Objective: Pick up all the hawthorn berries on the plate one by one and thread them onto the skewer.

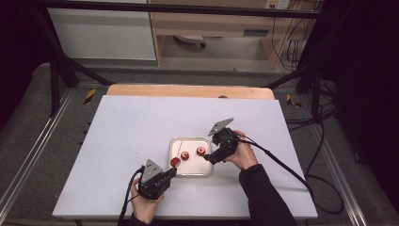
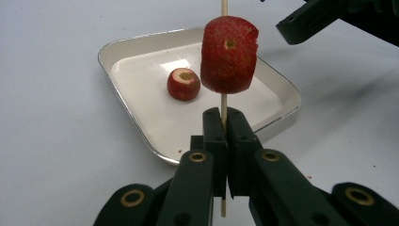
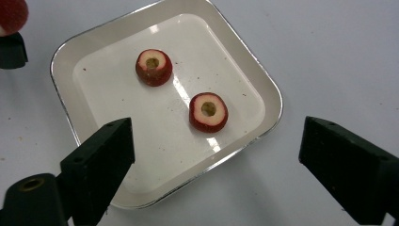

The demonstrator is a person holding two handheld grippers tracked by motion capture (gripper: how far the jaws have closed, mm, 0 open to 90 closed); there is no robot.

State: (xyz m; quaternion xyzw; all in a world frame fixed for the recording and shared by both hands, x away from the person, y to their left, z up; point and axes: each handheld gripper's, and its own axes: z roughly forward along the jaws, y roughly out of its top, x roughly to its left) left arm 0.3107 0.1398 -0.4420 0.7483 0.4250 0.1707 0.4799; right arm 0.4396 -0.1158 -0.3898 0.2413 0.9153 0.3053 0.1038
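With one red fruit piece [image 2: 229, 55] already threaded on the skewer [image 2: 224, 106] clamped in the left gripper [image 2: 225, 129] near the tray [image 3: 70, 56], the wide-open right gripper [image 3: 216, 155] hovers over the two pieces [image 3: 208, 112] in it, probably to pinch the nearer one next.

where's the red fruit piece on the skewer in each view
High view: the skewered piece sits at the white tray's near-left corner, just ahead of the left gripper.
Left gripper view: upper centre, threaded on the wooden skewer clamped between the fingers.
Right gripper view: a red edge in the top-left corner.
Shared landmark: the tray, with loose cored pieces inside.
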